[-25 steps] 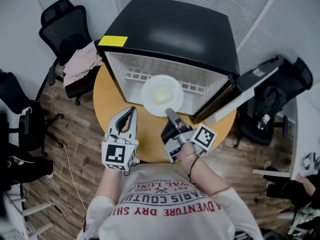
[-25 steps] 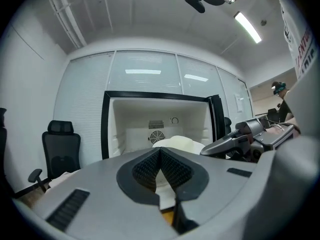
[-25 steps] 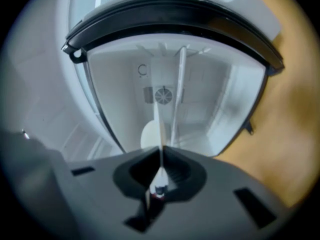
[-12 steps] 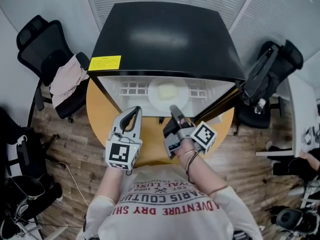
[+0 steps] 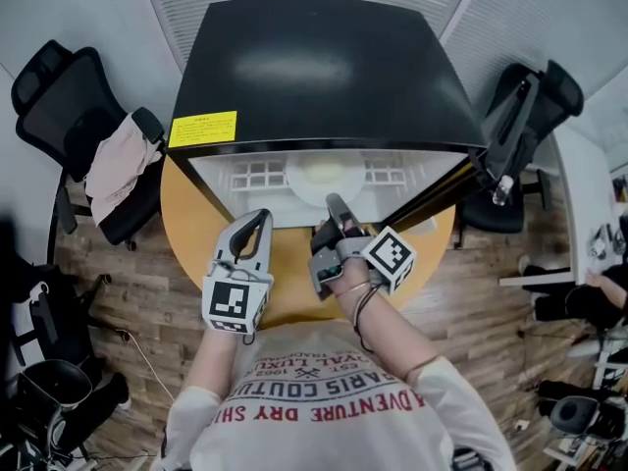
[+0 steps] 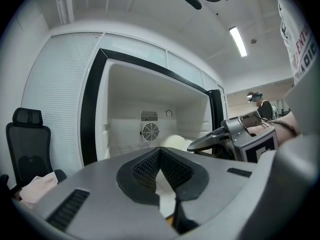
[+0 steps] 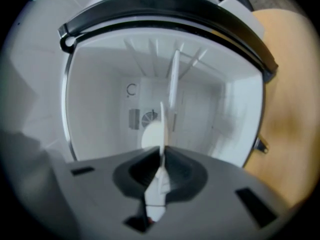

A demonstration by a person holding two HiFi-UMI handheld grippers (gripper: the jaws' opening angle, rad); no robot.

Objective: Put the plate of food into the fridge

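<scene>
A white plate (image 5: 324, 175) with a pale lump of food on it sits just inside the open black fridge (image 5: 324, 67), low over the white shelf. My right gripper (image 5: 336, 206) is shut on the plate's near rim. The right gripper view shows the plate (image 7: 161, 126) edge-on, pinched between the pads, with the fridge's back wall and fan behind it. My left gripper (image 5: 260, 218) hovers over the round wooden table (image 5: 285, 273), left of the right one, shut and holding nothing. In the left gripper view the plate (image 6: 175, 143) and the right gripper (image 6: 215, 139) show ahead in the fridge mouth.
The fridge door (image 5: 510, 126) stands open at the right. A black office chair with a pink cloth (image 5: 113, 165) is at the left, and another chair (image 5: 559, 96) stands beyond the door. Wooden floor surrounds the table.
The right gripper has carried the plate forward from the fridge's front edge into its interior. The left gripper has stayed in place over the table.
</scene>
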